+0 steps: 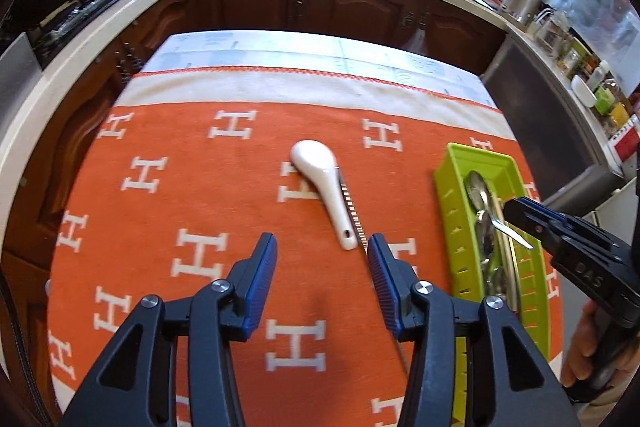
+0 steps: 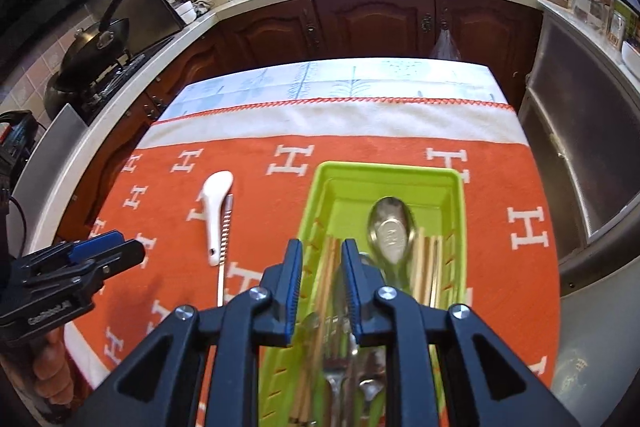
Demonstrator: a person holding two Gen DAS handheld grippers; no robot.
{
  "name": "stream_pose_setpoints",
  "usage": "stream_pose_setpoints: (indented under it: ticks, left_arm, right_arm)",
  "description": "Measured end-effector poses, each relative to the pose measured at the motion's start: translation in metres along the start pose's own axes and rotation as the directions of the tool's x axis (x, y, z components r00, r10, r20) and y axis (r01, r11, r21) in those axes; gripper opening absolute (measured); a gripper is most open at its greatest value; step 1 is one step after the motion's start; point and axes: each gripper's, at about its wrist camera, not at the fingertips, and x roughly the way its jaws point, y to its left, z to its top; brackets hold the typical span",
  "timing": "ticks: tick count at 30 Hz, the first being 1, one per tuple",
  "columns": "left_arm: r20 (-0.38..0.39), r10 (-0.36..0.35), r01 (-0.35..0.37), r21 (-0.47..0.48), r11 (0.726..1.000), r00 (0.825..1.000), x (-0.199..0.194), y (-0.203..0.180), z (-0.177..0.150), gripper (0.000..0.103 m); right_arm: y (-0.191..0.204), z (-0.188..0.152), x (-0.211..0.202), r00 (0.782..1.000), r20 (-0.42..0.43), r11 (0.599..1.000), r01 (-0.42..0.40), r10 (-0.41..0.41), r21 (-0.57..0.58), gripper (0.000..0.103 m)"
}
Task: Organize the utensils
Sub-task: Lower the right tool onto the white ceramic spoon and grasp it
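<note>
A glossy white ceramic spoon [image 1: 322,187] is seen lying on the orange H-patterned cloth [image 1: 192,187], with a thin ridged brush [image 1: 354,211] touching its handle. The left gripper [image 1: 322,255] is held low just short of the spoon's handle end, its ribbed blue jaws spread wide and empty. The right gripper [image 2: 322,263] is poised over the lime-green plastic tray [image 2: 456,223]; whether the slim metal handle [image 1: 516,235] between its narrowed jaws is clamped cannot be told. Metal spoons, forks and wooden chopsticks [image 2: 426,263] are held in the tray.
</note>
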Motion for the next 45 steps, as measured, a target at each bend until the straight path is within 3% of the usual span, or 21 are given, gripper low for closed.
stream_pose_setpoints:
  ticks: [9, 23, 38, 45]
  left_arm:
    - [0.050, 0.102, -0.100, -0.033, 0.994, 0.994, -0.016, 0.021, -0.003, 0.062]
    - [0.041, 0.167, -0.160, -0.132, 0.978, 0.985, -0.011, 0.075, -0.003, 0.064]
    - [-0.008, 0.100, -0.100, -0.146, 0.984, 0.995, 0.023, 0.085, 0.003, 0.064]
    - [-0.024, 0.084, -0.087, -0.168, 0.982, 0.996, 0.029, 0.097, -0.001, 0.064]
  right_arm:
    - [0.032, 0.000, 0.003, 0.998, -0.035, 0.998, -0.056, 0.055, -0.043, 0.020]
    - [0.069, 0.014, 0.057, 0.974, -0.184, 0.986, -0.152, 0.136, -0.074, 0.020]
    - [0.078, 0.033, 0.119, 0.929, -0.284, 0.972, -0.220, 0.236, 0.085, 0.020]
    - [0.080, 0.038, 0.137, 0.924, -0.305, 0.972, -0.206, 0.232, 0.116, 0.020]
